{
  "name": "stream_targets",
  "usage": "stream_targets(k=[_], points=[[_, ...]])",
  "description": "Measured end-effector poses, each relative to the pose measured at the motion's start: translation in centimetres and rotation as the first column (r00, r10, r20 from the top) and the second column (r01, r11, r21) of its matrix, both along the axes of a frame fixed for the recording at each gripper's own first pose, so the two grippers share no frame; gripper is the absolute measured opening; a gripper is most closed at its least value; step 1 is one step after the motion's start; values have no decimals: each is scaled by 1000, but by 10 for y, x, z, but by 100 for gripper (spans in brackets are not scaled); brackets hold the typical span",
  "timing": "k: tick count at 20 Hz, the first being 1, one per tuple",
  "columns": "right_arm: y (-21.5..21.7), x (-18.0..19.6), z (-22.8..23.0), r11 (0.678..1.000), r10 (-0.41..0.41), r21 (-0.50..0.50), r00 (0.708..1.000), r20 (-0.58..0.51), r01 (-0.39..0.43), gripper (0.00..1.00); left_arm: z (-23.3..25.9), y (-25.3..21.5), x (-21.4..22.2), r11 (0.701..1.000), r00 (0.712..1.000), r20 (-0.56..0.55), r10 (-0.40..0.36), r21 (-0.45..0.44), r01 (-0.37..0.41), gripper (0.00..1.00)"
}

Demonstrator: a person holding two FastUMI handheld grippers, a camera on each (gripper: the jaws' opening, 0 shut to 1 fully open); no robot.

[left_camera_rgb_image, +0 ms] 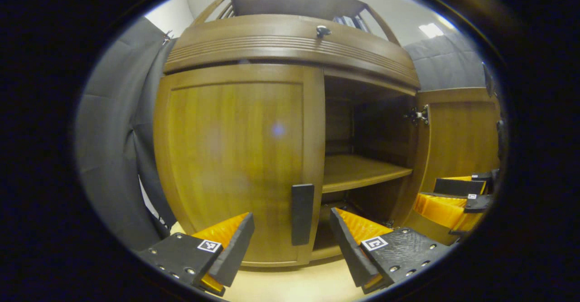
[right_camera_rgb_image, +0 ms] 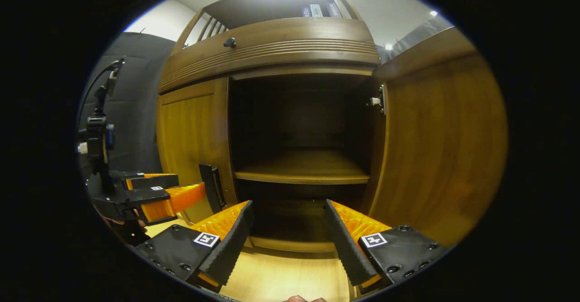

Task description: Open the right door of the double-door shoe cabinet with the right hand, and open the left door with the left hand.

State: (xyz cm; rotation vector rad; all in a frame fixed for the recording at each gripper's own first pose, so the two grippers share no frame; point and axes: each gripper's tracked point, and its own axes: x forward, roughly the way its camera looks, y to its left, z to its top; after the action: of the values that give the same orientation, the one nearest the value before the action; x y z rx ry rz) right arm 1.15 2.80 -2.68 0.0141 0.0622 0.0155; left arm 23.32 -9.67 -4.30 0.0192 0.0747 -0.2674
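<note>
We see the shoe cabinet (left_camera_rgb_image: 290, 43) before us, its right door (right_camera_rgb_image: 444, 148) swung wide and its left door (left_camera_rgb_image: 235, 157) closed. Our left hand-held gripper (left_camera_rgb_image: 292, 241) hangs spread around that door's handle (left_camera_rgb_image: 302, 213); our right hand-held gripper (right_camera_rgb_image: 287, 236) is spread, facing the shelf (right_camera_rgb_image: 303, 168).

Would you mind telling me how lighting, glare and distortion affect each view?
Left gripper view: fisheye bends the cabinet top, and a pale flare spot sits on the left door. Right gripper view: the interior above the shelf is in deep shadow, and the right door bulges.
</note>
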Motion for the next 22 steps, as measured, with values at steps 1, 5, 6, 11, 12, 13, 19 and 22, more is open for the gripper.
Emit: stream_targets(k=[1,5,6,11,12,13,19,22], points=[[1,2,0,1000,12,-8,1000,0,-12,98,0,-4,6,1000,1000,3,6,4,-6,99],[0,12,-2,999,41,-21,999,-7,-42,97,-13,-8,23,999,999,-13,35,20,-35,80],[-2,15,-2,999,43,-21,999,-9,-43,98,-16,-10,27,999,999,-19,36,16,-36,71],[-8,23,-6,999,38,-12,999,-20,-38,97,-26,-23,45,999,998,-59,23,-39,-26,59],[-9,25,-8,999,37,-9,999,-25,-37,97,-29,-25,46,999,997,-70,23,-47,-27,53],[-11,27,-8,999,36,-7,999,-28,-36,98,-31,-23,43,999,996,-76,37,-34,-40,47],[-12,34,-11,999,41,3,998,-42,-41,97,-33,-22,47,995,993,-64,95,7,-95,23],[-10,33,-11,999,46,-1,998,-44,-46,97,-33,-25,49,996,993,-76,91,-14,-93,14]])
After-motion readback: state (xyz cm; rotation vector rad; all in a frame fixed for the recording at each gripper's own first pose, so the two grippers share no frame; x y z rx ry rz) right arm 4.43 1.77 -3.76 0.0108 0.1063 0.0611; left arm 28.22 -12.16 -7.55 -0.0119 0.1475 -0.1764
